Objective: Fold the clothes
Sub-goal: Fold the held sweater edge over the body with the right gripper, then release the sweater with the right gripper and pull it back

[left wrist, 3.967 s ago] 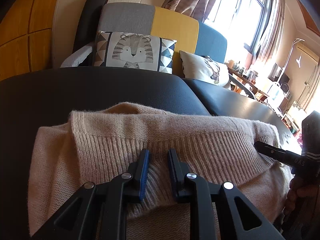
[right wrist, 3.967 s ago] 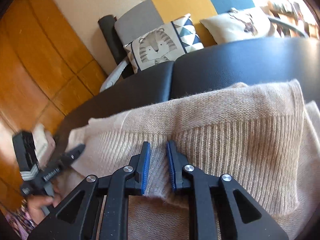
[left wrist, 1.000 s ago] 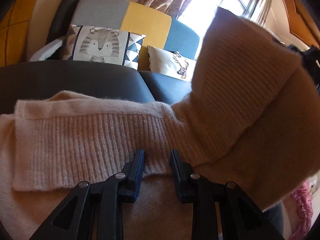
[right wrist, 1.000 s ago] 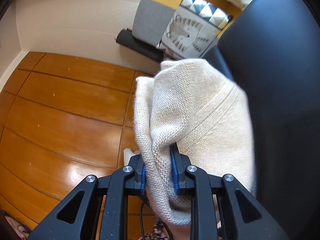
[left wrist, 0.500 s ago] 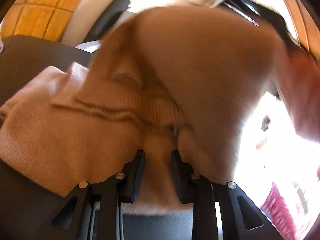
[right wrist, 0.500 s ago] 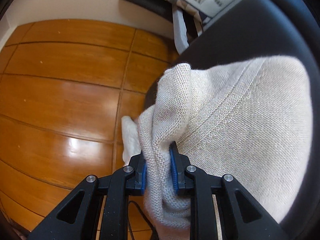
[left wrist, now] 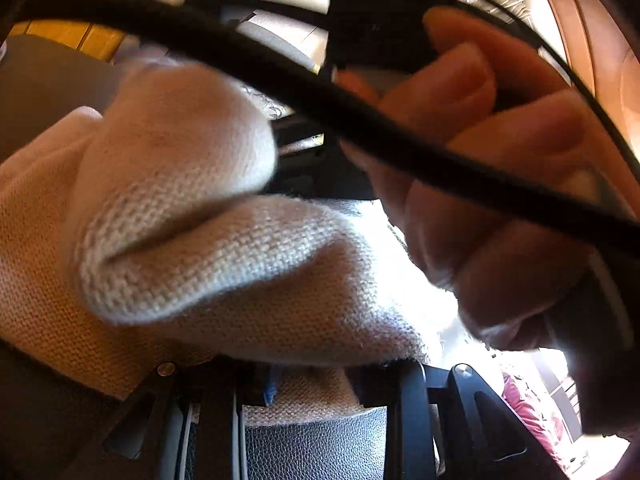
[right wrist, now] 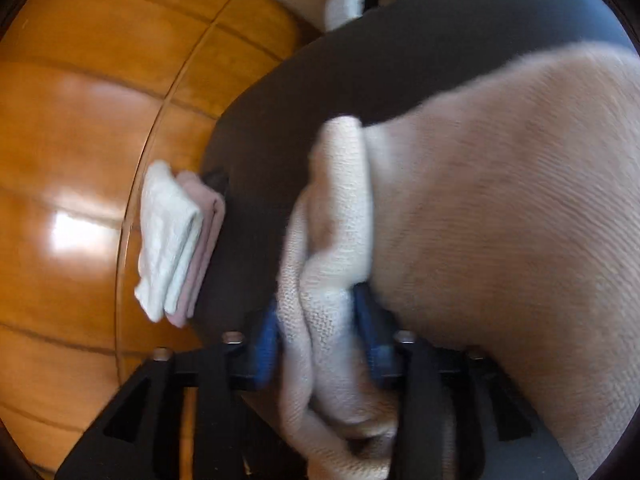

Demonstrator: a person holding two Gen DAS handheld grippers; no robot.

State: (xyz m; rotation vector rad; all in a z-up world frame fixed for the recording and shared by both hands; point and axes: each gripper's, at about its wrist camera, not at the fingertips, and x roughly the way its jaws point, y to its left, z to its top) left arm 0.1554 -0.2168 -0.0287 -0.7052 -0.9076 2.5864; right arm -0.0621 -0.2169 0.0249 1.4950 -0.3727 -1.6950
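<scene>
Right tongs [right wrist: 320,344] opening around bunched beige knitted sweater [right wrist: 500,240]; left tongs [left wrist: 316,384] half-spread, sweater fold between, grip unclear.

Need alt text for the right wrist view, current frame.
The right gripper, jaws opening, has a bunched fold of the beige knit sweater between its blue pads, over a dark leather seat. To the left, small folded white and pink cloths sit at the seat's edge above a glossy wooden floor.
</scene>
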